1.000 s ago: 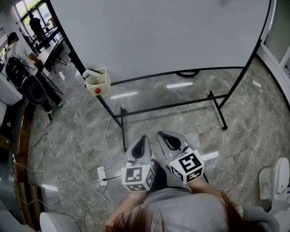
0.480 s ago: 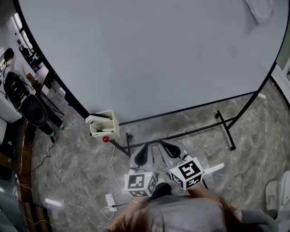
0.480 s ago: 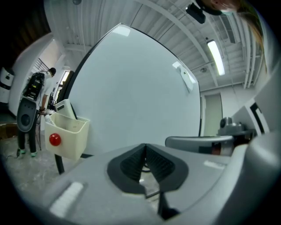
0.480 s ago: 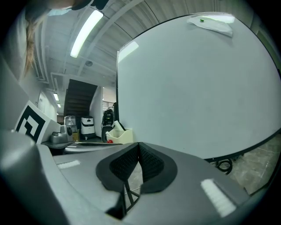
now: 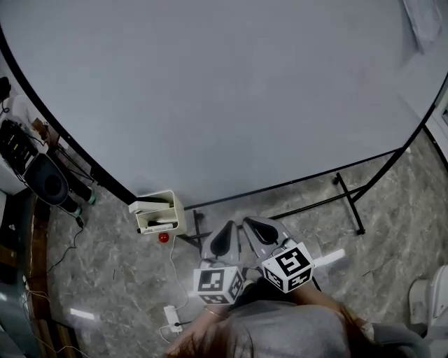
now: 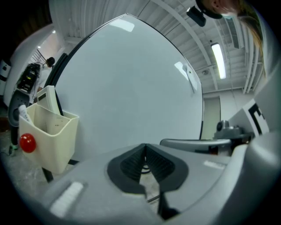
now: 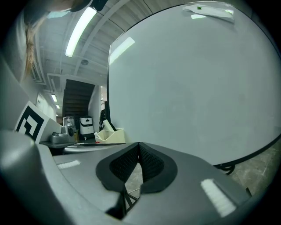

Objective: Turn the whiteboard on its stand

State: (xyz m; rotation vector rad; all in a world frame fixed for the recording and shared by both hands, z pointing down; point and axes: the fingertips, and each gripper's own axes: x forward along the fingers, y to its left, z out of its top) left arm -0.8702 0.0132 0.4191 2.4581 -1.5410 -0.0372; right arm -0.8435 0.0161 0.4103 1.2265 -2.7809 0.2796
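Observation:
The big white whiteboard [image 5: 224,91] fills the upper head view, framed in black on a black stand [image 5: 348,199] with floor feet. Its pale face also fills the left gripper view [image 6: 131,83] and the right gripper view [image 7: 193,83]. A cream accessory box [image 5: 157,213] hangs at the board's lower left corner, with a red magnet [image 5: 163,238] under it. My left gripper [image 5: 227,229] and right gripper [image 5: 253,224] sit side by side just short of the board's lower edge. Both are shut with nothing in them; the pads meet at the tips [image 6: 145,147] [image 7: 138,145].
A black speaker on a tripod [image 5: 45,180] stands at the left. A white power strip [image 5: 171,314] and its cable lie on the grey marble floor. A white chair [image 5: 428,301] stands at the right edge. A white object [image 7: 208,9] clings near the board's top.
The person has walked up to the whiteboard, which now looms much larger. Both grippers came forward together, still shut, and the cream box now lies just left of them.

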